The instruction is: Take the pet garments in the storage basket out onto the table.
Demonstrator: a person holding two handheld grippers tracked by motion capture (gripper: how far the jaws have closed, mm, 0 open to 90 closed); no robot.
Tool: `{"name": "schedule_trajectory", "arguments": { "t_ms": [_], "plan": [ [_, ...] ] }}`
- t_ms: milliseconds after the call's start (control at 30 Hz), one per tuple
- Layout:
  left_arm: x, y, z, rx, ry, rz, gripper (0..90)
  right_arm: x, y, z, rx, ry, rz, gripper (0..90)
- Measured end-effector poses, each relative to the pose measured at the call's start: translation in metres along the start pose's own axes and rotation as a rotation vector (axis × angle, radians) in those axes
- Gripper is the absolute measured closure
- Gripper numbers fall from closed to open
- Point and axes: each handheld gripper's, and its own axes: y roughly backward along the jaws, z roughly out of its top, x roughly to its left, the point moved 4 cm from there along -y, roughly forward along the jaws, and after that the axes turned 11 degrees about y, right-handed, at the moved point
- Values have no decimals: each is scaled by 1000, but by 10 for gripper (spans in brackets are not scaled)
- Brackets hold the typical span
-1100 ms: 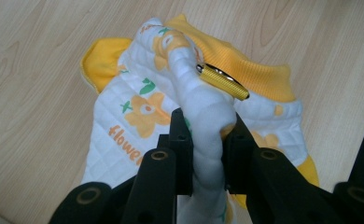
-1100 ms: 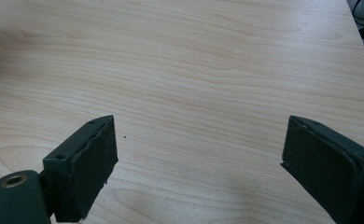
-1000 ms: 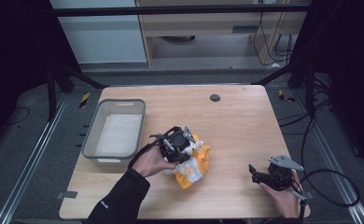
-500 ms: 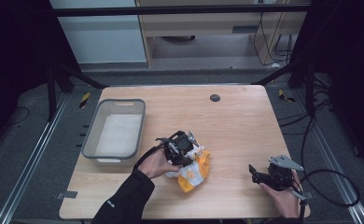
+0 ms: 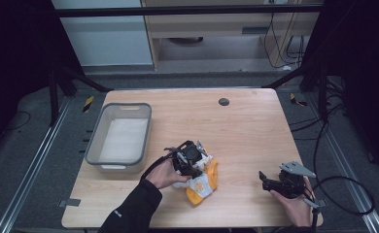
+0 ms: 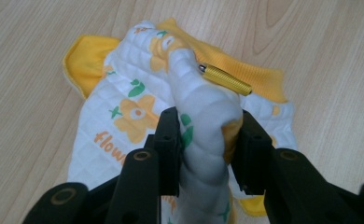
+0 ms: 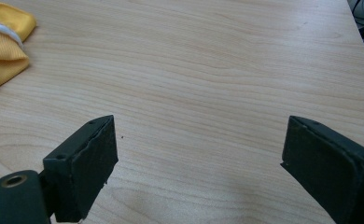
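The work looked only just started. The left gripper [image 5: 193,160] had its jaws closed on a raised fold of the quilted cloth [image 6: 138,98], a white piece with yellow flowers, green leaves and a yellow edge. In the left gripper view the fold stood pinched between the two black jaws, and a small yellow metal pin [image 6: 225,79] lay across the cloth just behind the fold. The rest of the cloth seemed to rest on the desk [image 5: 246,131], near its front edge, at about 6 o'clock from the middle.

The grey bin [image 5: 96,145] stood at about 9 o'clock on the desk, just beside the left hand. I judged that the cloth was meant to go there; if so, the lifting and the carrying were not yet done.

The right gripper [image 5: 267,181] waited at about 4 o'clock, well apart from the cloth, jaws wide and holding nothing.

By my count: one cloth, one bin, one pin, two grippers, and one dark round cap [image 5: 223,101] at about 12 o'clock.
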Motion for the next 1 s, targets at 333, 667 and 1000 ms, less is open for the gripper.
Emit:
{"name": "schedule_trajectory", "arguments": {
  "t_ms": [333, 667, 1000],
  "plan": [
    [-1, -1, -4, -28, 15, 6, 474, 0, -1, -1, 6, 2, 2, 103],
    [-1, 11, -12, -114, 31, 9, 328, 1, -1, -1, 7, 3, 2, 103],
    [-1, 32, -27, -256, 86, 21, 271, 1, -1, -1, 10, 4, 0, 103]
  ]
}}
